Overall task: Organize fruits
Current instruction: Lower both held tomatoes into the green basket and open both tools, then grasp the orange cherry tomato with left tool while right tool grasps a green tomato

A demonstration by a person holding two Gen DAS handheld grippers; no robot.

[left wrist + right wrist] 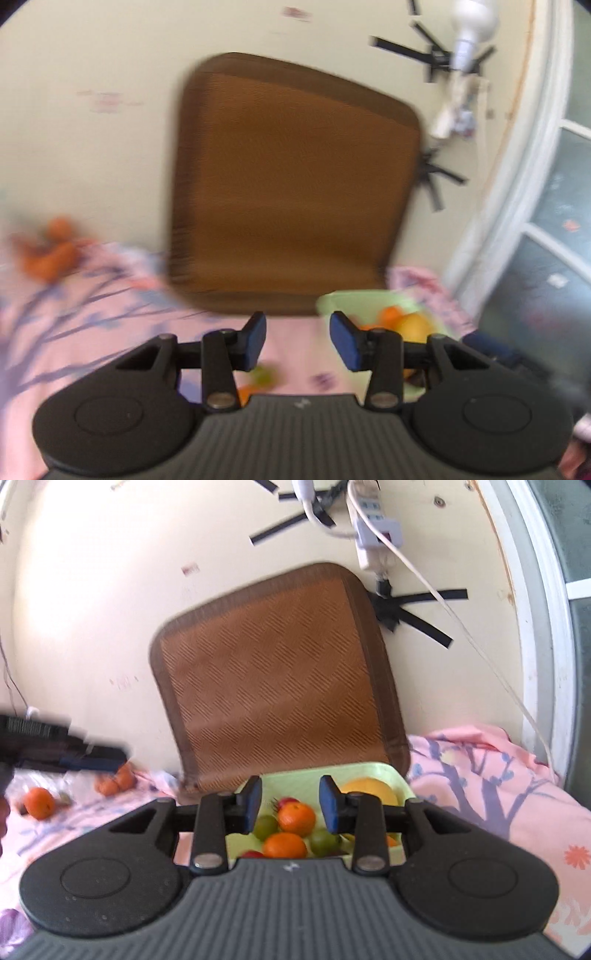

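Pink floral bedsheet (480, 801) holds a pale-green tray (400, 779) of mixed fruits (295, 818).

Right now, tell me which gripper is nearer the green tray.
Right. The right gripper hangs open just above the green tray, its fruit between the fingers. The left gripper, also open, sits off to the tray's left over the pink sheet.

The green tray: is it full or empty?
Partly full. The green tray holds oranges, green fruits and a large yellow fruit.
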